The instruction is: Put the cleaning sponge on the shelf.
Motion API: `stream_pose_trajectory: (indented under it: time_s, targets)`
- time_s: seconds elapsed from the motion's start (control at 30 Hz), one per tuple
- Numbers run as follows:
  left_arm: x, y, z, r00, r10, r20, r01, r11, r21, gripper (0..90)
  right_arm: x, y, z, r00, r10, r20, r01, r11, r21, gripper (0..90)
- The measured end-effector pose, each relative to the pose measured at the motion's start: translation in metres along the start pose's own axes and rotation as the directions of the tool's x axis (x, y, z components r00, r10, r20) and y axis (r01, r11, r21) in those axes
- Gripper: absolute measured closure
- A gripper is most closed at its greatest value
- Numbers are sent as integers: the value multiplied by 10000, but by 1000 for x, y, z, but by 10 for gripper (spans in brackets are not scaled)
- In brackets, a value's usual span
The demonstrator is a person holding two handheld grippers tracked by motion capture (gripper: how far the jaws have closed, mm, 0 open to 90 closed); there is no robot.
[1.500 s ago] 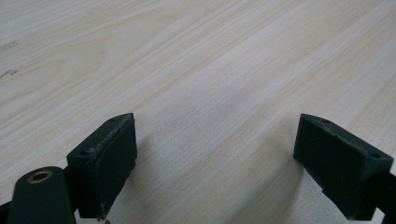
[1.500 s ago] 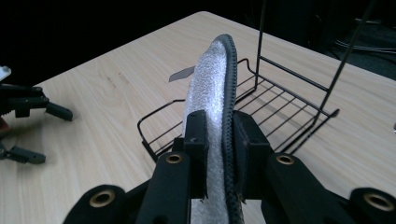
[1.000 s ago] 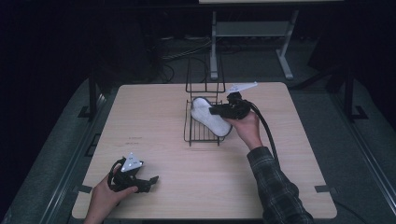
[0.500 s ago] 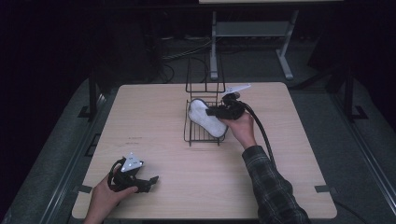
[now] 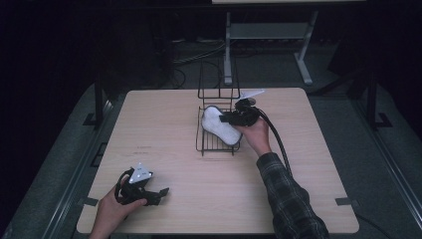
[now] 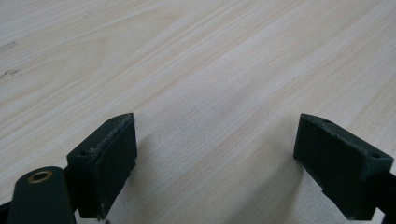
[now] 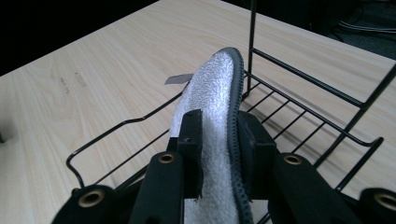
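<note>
A white terry-cloth slipper with a dark grey stitched edge (image 7: 212,88) is held on its side between the two black jaws of the right claw (image 7: 217,140), the pads set against the fluffy face on one side and the grey rim on the other. The jaws have just been opening slightly, yet the slipper is seen pinched between them. In the high view the slipper (image 5: 217,124) is seen lying over the flat grid of a black wire rack with an upright back frame (image 5: 215,144), which stands near the middle of the pale wooden surface (image 5: 164,129). The right claw (image 5: 230,118) is held at the rack's right edge by a hand coming from a plaid sleeve (image 5: 288,199).

The left claw (image 5: 161,191) is seen near the front left corner of the surface, well apart from the rack. In its own view its jaws (image 6: 215,163) stand wide apart, released, with bare wood grain between them.
</note>
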State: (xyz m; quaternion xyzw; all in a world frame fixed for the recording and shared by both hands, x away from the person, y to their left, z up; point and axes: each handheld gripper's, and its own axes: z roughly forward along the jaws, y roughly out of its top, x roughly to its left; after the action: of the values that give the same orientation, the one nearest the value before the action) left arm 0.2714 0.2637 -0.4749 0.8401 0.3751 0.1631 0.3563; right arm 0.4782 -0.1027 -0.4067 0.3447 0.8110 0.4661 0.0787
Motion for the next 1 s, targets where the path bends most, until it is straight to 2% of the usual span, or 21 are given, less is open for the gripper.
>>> stream_pose_trajectory:
  time_s: [0.23, 0.3, 0.33, 0.43, 0.5, 0.63, 0.67, 0.73, 0.83, 1.0]
  targets:
    - [0, 0, 0, 10000, -3, -1, 3, 10000, 1, 125, -8, -3, 4, 9997, 77, 236, -77, 10000, 21, 682]
    - [0, 0, 0, 10000, -4, 0, 4, 10000, -1, 124, -10, -4, 5, 9992, 99, 377, -102, 9999, 92, 660]
    - [0, 0, 0, 10000, -6, 0, 6, 10000, -2, 124, -11, -6, 8, 9984, 59, 559, -78, 9994, 347, 648]
    - [0, 0, 0, 10000, 3, -2, -3, 10000, -1, 124, -12, -8, 12, 9983, -69, 587, 36, 9985, 548, 646]
    - [0, 0, 0, 10000, 2, -5, -2, 10000, -13, 125, -15, -11, 15, 9986, 93, 522, -125, 9981, 598, 645]
    - [0, 0, 0, 10000, -1, -5, 1, 10000, -13, 125, -15, -12, 17, 9985, 86, 533, -121, 9977, 667, 639]
    - [0, 0, 0, 10000, 0, -5, 0, 10000, -12, 125, -15, -12, 16, 9986, 96, 529, -131, 9977, 672, 609]
    - [0, 0, 0, 10000, 3, -1, -3, 10000, 2, 125, -15, -11, 15, 9984, 135, 548, -170, 9979, 632, 602]
    - [0, 0, 0, 10000, 2, 0, -2, 10000, 1, 125, -16, -10, 7, 9983, 136, 570, -165, 9986, 506, 623]
    - [0, 0, 0, 10000, 1, 0, -1, 10000, 2, 125, -17, -12, -13, 9978, 7, 662, -36, 9990, 443, 758]
